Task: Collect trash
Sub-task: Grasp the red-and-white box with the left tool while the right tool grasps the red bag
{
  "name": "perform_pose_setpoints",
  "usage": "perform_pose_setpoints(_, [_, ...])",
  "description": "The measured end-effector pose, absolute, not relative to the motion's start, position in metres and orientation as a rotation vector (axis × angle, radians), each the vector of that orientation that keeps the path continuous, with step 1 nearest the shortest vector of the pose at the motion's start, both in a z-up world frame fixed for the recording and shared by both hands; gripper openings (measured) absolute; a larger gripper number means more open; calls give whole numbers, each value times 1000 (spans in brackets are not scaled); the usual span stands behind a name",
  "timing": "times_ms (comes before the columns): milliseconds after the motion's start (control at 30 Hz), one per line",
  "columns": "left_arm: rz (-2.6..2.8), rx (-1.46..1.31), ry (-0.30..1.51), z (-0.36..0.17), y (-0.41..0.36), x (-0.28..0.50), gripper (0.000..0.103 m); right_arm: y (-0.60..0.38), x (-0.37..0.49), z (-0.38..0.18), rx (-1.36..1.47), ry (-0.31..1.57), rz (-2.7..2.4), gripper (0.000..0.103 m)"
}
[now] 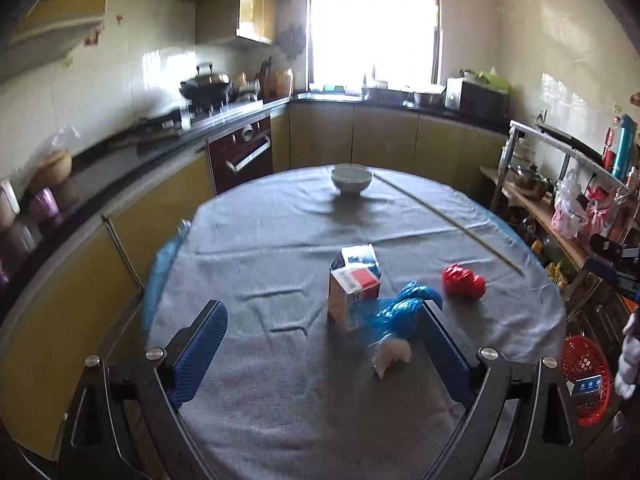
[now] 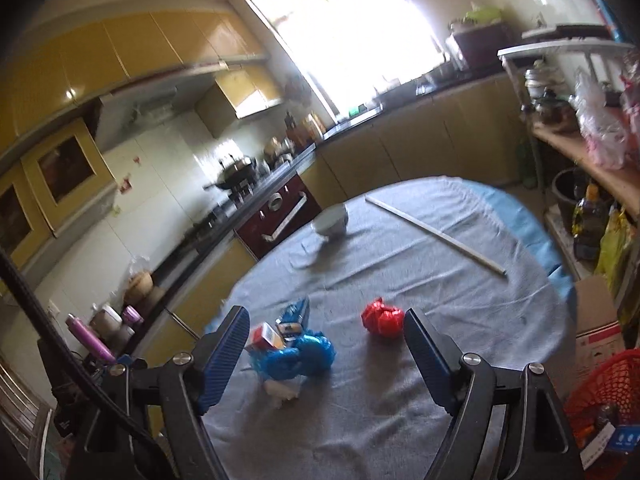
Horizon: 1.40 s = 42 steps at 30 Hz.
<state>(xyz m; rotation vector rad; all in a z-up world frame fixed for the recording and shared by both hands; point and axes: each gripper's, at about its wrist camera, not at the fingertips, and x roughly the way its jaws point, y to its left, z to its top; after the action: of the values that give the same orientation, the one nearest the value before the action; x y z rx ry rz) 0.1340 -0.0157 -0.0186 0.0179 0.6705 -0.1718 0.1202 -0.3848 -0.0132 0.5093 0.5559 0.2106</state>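
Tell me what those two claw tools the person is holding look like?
Both look alike: the left gripper and right gripper each have two flat blue ribbed fingers mounted on black angular frames with round silver bolts. A thick black cable runs past the right one. No hands or sleeves show.

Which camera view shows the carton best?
The left wrist view: the carton stands clear, with its top and front face visible. In the right wrist view, the carton is smaller and partly hidden behind a gripper finger and the blue bag.
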Motion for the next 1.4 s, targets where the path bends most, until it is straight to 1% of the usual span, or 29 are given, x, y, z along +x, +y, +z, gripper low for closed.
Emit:
perform_pose_setpoints(133, [-195,10,754,-44,-20,175,95,-370,181,-55,502,671,216,82])
perform_pose_setpoints(267, [-248,-36,819,-57,-28,216,95,-369,226,-91,523,749,197,82])
perform_pose_setpoints(367, [-290,-81,861,-60,-40,247,95,-369,247,-105,501,780,172,82])
perform_pose_setpoints(533, [-271,-50,951,-78,-67,288,95,-373,279,-121,471,813,155,82])
perform_pose_setpoints(733, [-232,-76,1041,-101,-66,302,95,-363,301,-135,408,860,170,82])
perform_pose_setpoints(967, [-208,-127,1084,-117,-46,307,94,-344,318,-167,354,941,155,81])
perform_pose_setpoints(1000, [-212,-138,1089,-118,-43,307,92,-342,318,-169,348,936,154,71])
perform_pose_setpoints(1033, [-213,-143,1094,-120,-41,308,81,-340,318,-171,347,935,163,63])
perform_pose_setpoints(1067, [-213,-145,1103,-122,-38,309,69,-339,317,-172,352,935,171,60])
perform_pose_setpoints(1133, [-218,-164,1131,-127,-31,309,58,-337,313,-174,349,928,169,54])
perform_pose_setpoints(1300, [-201,-205,1136,-129,-11,299,56,-341,291,-168,378,909,168,52])
perform_pose_setpoints(1400, [-192,-228,1131,-124,0,288,53,-348,272,-160,408,888,167,52])
